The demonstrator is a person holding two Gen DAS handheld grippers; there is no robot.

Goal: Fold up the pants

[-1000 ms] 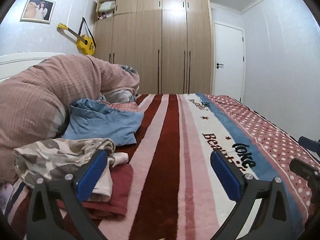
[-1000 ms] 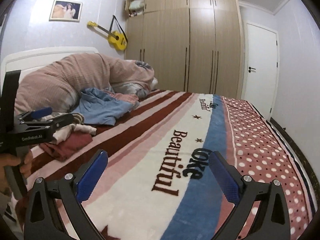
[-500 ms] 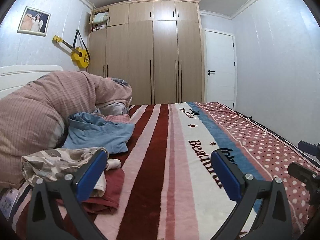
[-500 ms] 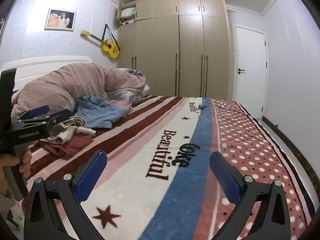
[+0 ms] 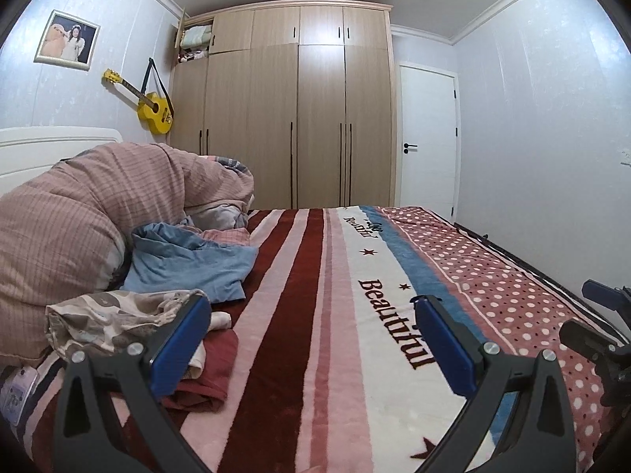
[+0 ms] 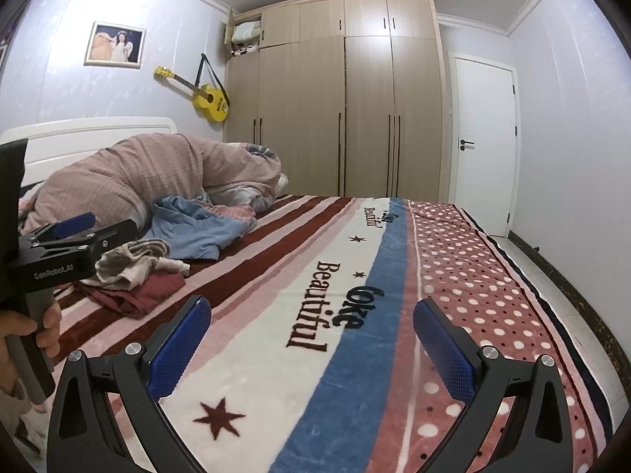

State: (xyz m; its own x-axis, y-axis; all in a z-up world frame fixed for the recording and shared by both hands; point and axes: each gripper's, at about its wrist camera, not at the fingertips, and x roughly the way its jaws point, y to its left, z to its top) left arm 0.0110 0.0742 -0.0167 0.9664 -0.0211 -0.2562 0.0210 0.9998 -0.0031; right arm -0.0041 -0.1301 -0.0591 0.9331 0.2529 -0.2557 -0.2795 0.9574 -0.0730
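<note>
A heap of clothes lies on the left side of the striped blanket (image 5: 355, 354). In it are a camouflage-patterned garment (image 5: 114, 315), a dark red garment (image 5: 209, 378) under it and a crumpled blue garment (image 5: 189, 264) behind. My left gripper (image 5: 311, 315) hovers open over the blanket, its left finger just beside the camouflage garment, holding nothing. My right gripper (image 6: 311, 311) is open and empty above the "Beautiful" lettering, well right of the heap (image 6: 134, 256). The right wrist view shows the left gripper (image 6: 110, 228) from the side, next to the heap.
A rolled pink quilt (image 5: 79, 216) and white headboard (image 5: 39, 146) fill the left end of the bed. A wooden wardrobe (image 5: 299, 118) and white door (image 5: 428, 138) stand behind. A hand (image 6: 23, 327) grips the left gripper's handle. The bed's right edge (image 6: 552, 295) drops to the floor.
Both views have tilted upward, showing more ceiling and less of the near blanket. Both grippers stay open and empty; the clothes have not moved.
</note>
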